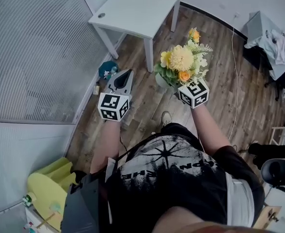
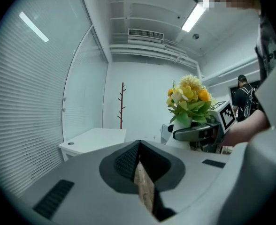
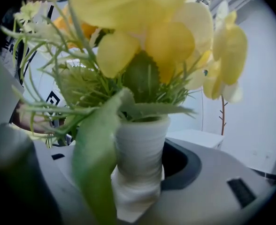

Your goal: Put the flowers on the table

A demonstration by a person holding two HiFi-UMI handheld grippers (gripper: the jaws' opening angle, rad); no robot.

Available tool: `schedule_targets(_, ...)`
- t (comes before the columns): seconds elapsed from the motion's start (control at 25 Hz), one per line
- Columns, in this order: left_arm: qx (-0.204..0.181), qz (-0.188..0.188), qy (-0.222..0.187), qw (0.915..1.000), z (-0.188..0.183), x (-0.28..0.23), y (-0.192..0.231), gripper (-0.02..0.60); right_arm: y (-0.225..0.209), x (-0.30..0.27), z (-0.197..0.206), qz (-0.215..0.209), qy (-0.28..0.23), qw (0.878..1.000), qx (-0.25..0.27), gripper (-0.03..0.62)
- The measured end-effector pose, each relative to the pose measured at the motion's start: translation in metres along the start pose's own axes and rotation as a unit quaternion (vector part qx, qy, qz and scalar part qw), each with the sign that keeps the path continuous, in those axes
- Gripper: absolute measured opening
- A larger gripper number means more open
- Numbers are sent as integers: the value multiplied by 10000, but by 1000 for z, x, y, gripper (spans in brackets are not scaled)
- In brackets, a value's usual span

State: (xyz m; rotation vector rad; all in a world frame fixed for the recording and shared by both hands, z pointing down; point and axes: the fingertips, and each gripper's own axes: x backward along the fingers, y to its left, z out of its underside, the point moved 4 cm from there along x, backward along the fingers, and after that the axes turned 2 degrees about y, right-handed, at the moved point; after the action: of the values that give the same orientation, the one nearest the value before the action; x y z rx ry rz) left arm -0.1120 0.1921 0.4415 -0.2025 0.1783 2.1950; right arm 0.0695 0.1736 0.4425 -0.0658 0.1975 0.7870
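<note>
Grips white ribbed vase (image 3: pixel 140 156) of yellow flowers (image 1: pixel 181 59) in right hand-held gripper (image 2: pixel 182 134), apart from white tabletop (image 1: pixel 137 6); left hand-held gripper (image 1: pixel 124 76) closed.

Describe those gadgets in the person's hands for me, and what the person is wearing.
The left gripper and right gripper are smooth grey shells with dark ribbed pads lining the jaws. Each carries a white cube printed with black square markers. The person wears a black short-sleeved T-shirt with white print.
</note>
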Motion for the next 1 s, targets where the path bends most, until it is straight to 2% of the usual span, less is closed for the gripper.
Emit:
schedule_targets(0.4, -1, -470, 151, 9988, -14, -87, 13, 12, -105, -34, -6, -322, -110, 9994, 12, 256)
schedule_targets(0.56, 145, -598, 127, 9980, -23, -121, 15, 12, -144, -44, -9, -445, -139, 9989, -2, 256)
schedule_targets(0.76, 249, -736, 120, 9969, -28, -147, 25, 12, -174, -59, -10, -534, -153, 9985, 7, 256)
schedule_targets(1.0, 256, -774, 166, 9965, -31, -165, 34, 12, -191, -73, -13, -575, -168, 9982, -27, 256)
